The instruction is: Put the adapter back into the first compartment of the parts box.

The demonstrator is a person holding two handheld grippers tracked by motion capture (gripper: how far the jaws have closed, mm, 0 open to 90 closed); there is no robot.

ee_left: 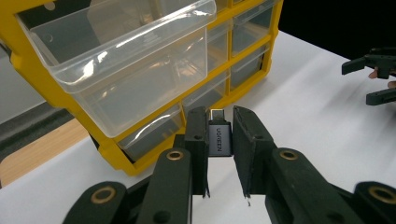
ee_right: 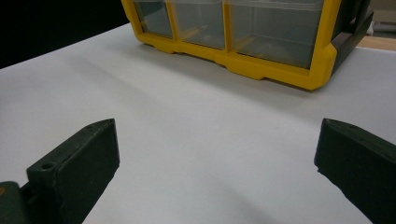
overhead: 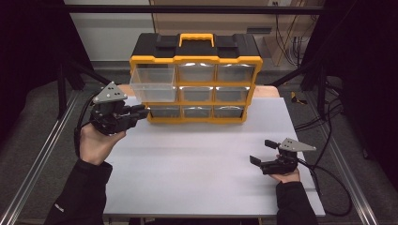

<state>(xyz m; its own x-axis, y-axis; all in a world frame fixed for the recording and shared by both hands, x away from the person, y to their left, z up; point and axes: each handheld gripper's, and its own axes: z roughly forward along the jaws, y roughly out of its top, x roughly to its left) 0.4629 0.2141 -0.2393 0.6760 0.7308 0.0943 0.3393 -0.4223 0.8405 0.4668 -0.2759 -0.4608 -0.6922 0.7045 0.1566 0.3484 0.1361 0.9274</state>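
A small grey adapter (ee_left: 219,138) is clamped between the closed fingers (ee_left: 196,140) of the left gripper (overhead: 123,115), its plug end pointing forward past the fingertips. Just above and ahead of those fingers, a clear drawer (overhead: 153,83) is pulled out from the top left of a yellow organizer (overhead: 196,84). The right gripper (overhead: 261,152) is held with its jaws wide apart and empty over the white table (overhead: 202,159). The adapter could be dropped short of the drawer if released before being lifted over its front wall, or knocked loose against that wall.
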